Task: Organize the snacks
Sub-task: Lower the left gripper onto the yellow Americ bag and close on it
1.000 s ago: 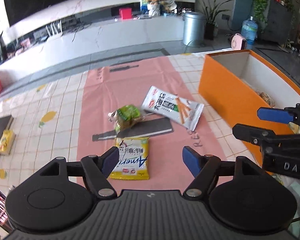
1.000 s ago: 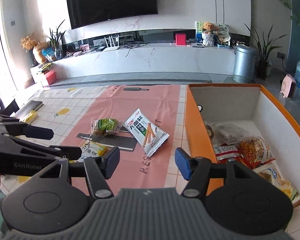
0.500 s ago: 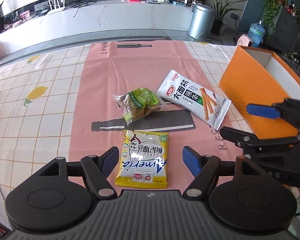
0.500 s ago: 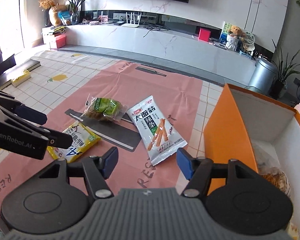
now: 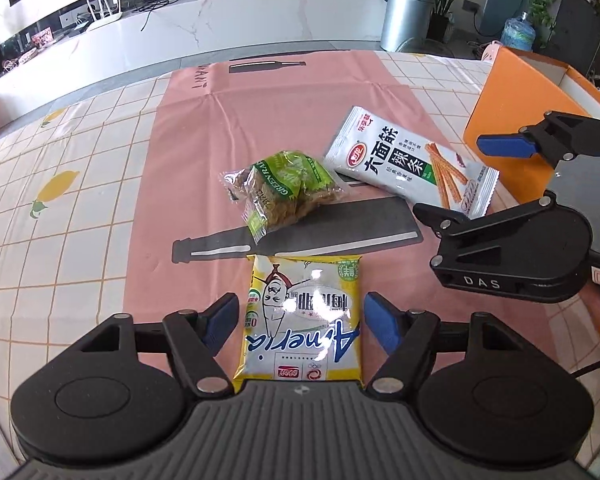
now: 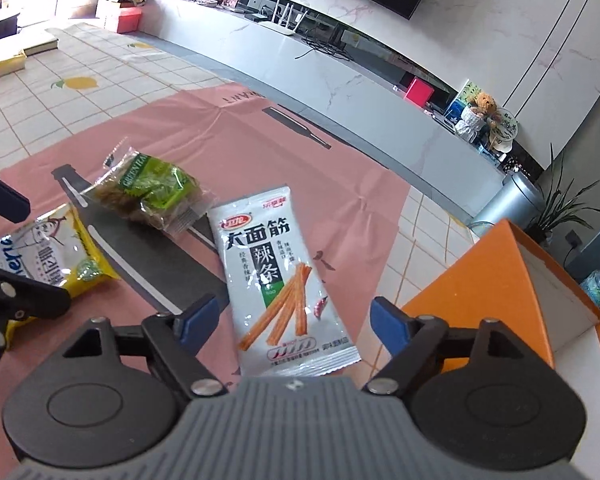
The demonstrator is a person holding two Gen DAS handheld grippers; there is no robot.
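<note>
A yellow snack packet (image 5: 304,344) lies flat on the pink mat, between the blue pads of my left gripper (image 5: 300,312). The jaws are closing, and the pads stand clear of the packet's edges. A white spicy-strip packet (image 6: 272,264) lies between the pads of my right gripper (image 6: 294,314). Its jaws are opening and do not touch the packet. A green-labelled clear packet (image 5: 284,192) rests beyond both. In the left wrist view the right gripper (image 5: 452,178) hovers over the white packet's (image 5: 404,164) near end. The orange box (image 6: 484,280) stands to the right.
The pink mat (image 5: 284,92) with printed black bottles covers a checked tablecloth (image 5: 60,168). A long white cabinet (image 5: 220,28) and a metal bin (image 5: 404,16) stand beyond the table. A book and a yellow packet (image 6: 4,64) lie at the far left.
Both grippers have come down closer to the mat. The left now straddles the yellow packet. The right has rolled, swung left from the box and widened around the white packet.
</note>
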